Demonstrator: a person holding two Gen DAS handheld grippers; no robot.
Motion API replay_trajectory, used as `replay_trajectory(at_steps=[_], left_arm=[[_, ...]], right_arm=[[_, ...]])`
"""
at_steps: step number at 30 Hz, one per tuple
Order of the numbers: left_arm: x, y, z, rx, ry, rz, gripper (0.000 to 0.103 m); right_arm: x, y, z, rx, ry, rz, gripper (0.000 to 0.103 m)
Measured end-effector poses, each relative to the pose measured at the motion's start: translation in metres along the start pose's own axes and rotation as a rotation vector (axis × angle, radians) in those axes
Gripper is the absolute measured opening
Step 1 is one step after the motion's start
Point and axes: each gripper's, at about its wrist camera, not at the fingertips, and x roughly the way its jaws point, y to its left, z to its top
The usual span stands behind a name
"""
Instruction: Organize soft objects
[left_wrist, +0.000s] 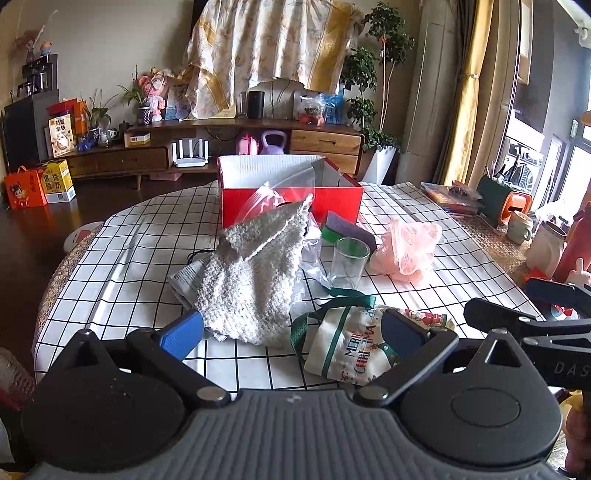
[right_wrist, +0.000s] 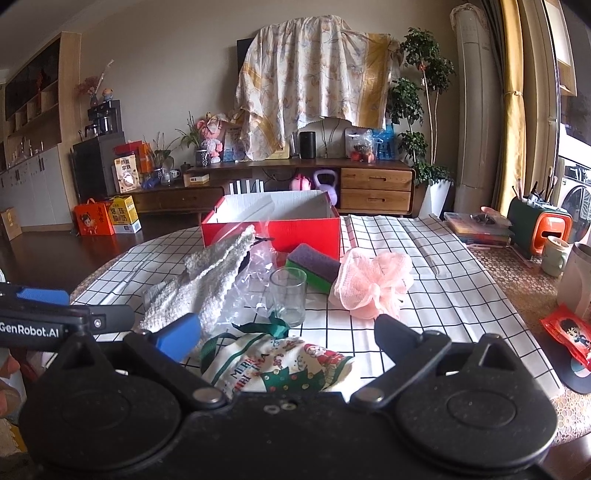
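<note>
Both the left hand-held gripper (left_wrist: 291, 332) and the right hand-held gripper (right_wrist: 288, 336) are spread; the Christmas bag (right_wrist: 288, 363), at six o'clock from the red box (right_wrist: 273, 225), is best pinched mid-fabric, clear of the glass (right_wrist: 288, 295).

Soft items I see on checked cloth: white knitted cloth (left_wrist: 255, 273), crumpled, peaked, left of centre; pink mesh bath puff (left_wrist: 406, 251), right; purple-green sponge (left_wrist: 347, 230), flat before red box; Christmas-print fabric bag (left_wrist: 354, 347), green handles, lying nearest me.
</note>
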Motion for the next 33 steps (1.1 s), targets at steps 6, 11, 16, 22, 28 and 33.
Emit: replay_trajectory(at_steps=[6,11,16,22,28,33], left_arm=[[0.003,0.006,0.001,-0.001,0.008,0.012,0.103],[0.005,0.012,0.002,-0.002,-0.004,-0.002,0.103],[0.008,0.015,0.000,0.003,0.004,-0.011,0.103],[0.004,0.021,-0.003,-0.009,-0.002,-0.040,0.103],[0.005,0.026,-0.005,-0.025,-0.007,-0.053,0.103],[0.009,0.022,-0.002,-0.016,-0.014,-0.057,0.103]], right_arm=[[0.007,0.004,0.000,-0.004,0.012,0.011,0.099],[0.012,0.008,0.000,-0.009,0.019,0.013,0.097],[0.012,0.011,-0.001,-0.009,0.028,0.010,0.097],[0.009,0.018,-0.002,-0.024,0.026,0.008,0.097],[0.007,0.021,-0.001,-0.049,0.018,0.005,0.097],[0.012,0.017,0.000,-0.065,0.026,0.011,0.097]])
